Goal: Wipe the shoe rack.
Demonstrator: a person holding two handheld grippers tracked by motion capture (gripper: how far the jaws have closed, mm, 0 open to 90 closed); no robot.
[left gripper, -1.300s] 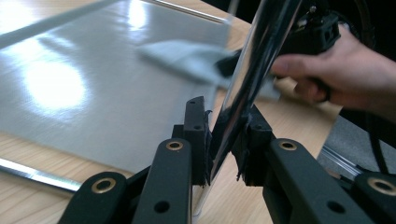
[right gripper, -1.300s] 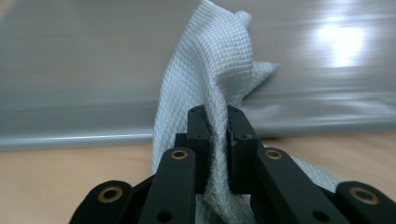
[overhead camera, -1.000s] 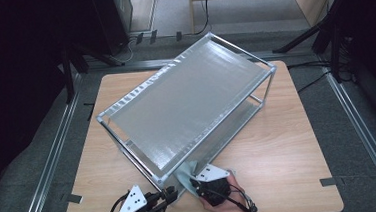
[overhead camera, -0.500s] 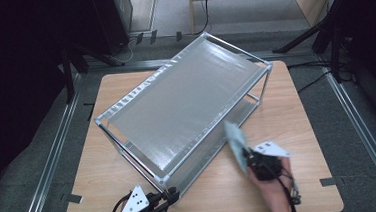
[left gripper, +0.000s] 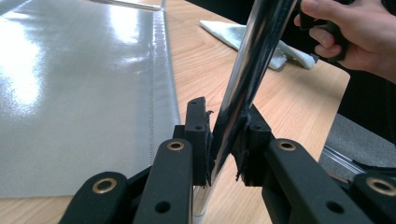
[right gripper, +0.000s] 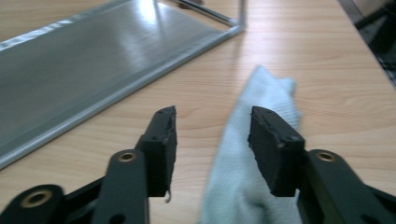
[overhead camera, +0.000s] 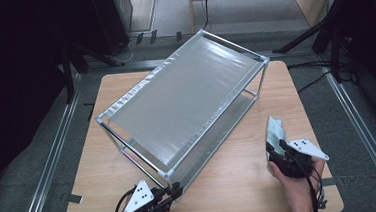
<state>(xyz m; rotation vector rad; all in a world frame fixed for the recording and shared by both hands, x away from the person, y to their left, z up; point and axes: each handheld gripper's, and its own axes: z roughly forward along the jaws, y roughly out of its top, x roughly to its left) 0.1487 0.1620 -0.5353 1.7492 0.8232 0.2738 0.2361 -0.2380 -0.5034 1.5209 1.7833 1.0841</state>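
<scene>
We counted one two-tier metal rack [overhead camera: 185, 101], one light-blue cloth [overhead camera: 275, 130], two grippers, one counter [overhead camera: 241, 182].

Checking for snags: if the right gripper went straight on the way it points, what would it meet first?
Most likely the pale blue cloth lying on the table between the right gripper's open jaws; beyond it, bare wood.

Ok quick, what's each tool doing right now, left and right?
Left tool: shut on the rack's metal post.
Right tool: jaws have just been opening; open, pale cloth lying between them on the table, not pressed.
</scene>
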